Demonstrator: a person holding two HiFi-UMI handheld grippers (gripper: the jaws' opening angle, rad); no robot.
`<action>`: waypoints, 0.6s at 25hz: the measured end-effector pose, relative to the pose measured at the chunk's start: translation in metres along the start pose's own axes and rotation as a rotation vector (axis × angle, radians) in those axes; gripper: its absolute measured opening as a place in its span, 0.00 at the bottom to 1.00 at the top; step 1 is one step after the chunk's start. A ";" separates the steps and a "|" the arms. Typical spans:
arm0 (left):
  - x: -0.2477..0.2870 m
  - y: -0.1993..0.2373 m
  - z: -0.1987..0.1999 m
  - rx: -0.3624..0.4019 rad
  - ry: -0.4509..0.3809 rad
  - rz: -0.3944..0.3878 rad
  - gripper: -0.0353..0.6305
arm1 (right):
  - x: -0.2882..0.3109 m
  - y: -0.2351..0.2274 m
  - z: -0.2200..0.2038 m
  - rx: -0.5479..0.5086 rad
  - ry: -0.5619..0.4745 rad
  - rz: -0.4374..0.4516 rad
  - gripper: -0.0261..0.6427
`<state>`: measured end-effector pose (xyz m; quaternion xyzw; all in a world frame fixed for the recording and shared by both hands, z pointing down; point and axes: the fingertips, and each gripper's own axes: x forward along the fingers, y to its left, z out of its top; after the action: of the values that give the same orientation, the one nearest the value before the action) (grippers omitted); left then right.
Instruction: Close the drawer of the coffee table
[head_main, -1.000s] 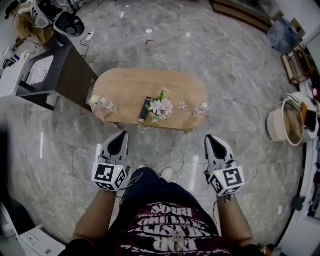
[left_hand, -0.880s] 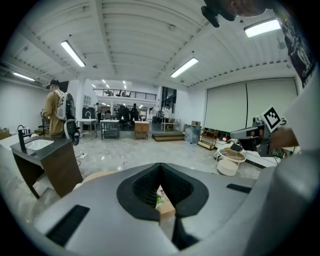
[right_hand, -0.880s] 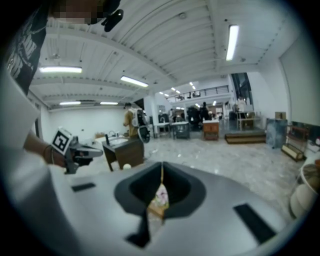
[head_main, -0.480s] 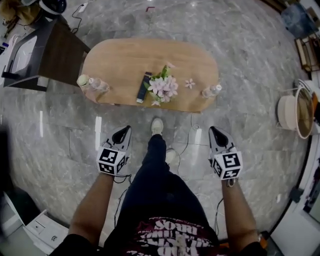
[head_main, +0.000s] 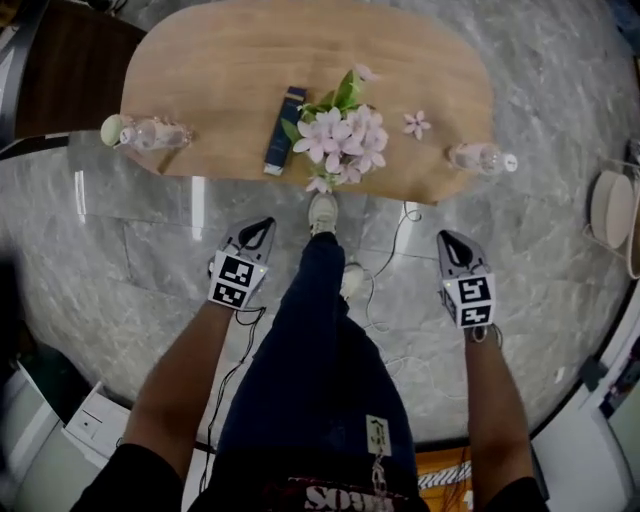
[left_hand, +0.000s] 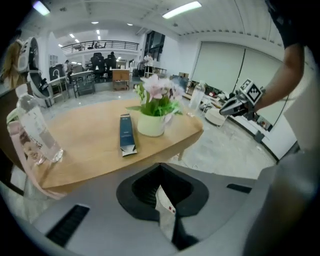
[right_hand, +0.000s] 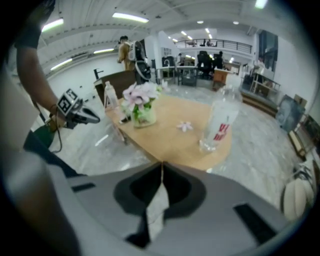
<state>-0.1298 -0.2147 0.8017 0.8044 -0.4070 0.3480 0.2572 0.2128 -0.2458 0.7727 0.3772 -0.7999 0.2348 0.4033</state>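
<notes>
The oval wooden coffee table (head_main: 220, 60) fills the top of the head view. A pale pinkish piece (left_hand: 27, 150) juts out under its left end; I cannot tell whether it is the drawer. My left gripper (head_main: 262, 228) hangs over the floor just short of the table's near edge, jaws shut and empty. My right gripper (head_main: 447, 238) hangs level with it on the other side of my leg, also shut and empty. In the left gripper view the table edge (left_hand: 85, 145) lies close ahead of the closed jaws (left_hand: 160, 164). The right gripper view shows the same (right_hand: 162, 163).
On the table stand a pot of pink flowers (head_main: 340, 135), a blue box (head_main: 280, 130), a bottle at each end (head_main: 155, 132) (head_main: 480, 158) and a loose flower (head_main: 417, 124). My shoe (head_main: 322, 212) nearly touches the table. A dark cabinet (head_main: 60, 60) stands at the far left, and cables (head_main: 385, 270) trail on the floor.
Both grippers have dropped and come in toward the table's near edge. The person has stepped forward, and the table now looks larger and closer. Both pairs of jaws stay shut.
</notes>
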 end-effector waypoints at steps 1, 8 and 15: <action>0.016 0.007 -0.009 0.037 0.024 0.007 0.09 | 0.017 -0.005 -0.011 0.002 0.027 0.012 0.09; 0.101 0.044 -0.070 0.024 0.180 -0.020 0.31 | 0.084 -0.025 -0.081 -0.085 0.172 0.024 0.09; 0.132 0.072 -0.078 0.093 0.169 0.008 0.36 | 0.118 -0.047 -0.108 -0.151 0.264 0.022 0.34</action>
<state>-0.1616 -0.2615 0.9614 0.7815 -0.3705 0.4344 0.2517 0.2545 -0.2496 0.9338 0.3029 -0.7593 0.2260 0.5298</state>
